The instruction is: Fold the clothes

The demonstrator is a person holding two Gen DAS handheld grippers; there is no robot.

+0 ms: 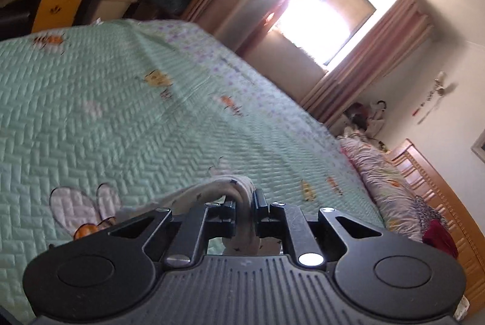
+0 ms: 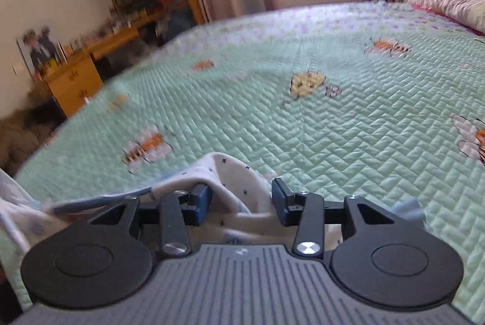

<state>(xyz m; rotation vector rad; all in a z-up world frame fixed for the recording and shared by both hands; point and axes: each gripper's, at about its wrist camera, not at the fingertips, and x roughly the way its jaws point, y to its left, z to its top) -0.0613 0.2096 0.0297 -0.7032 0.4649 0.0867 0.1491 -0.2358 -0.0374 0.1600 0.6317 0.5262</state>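
Garment (image 1: 242, 197), white with small dark marks, bunched low at 6 o'clock over the green quilt (image 1: 121, 113), left gripper (image 1: 245, 203) clamped on a fold, right gripper (image 2: 241, 194) jaws apart around loose cloth, bed clear toward 12 o'clock, rest of garment hidden under both grippers.

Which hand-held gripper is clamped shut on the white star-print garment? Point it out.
The left hand-held gripper: it pinches the bunched white star-print garment. The right hand-held gripper stands open around cloth.
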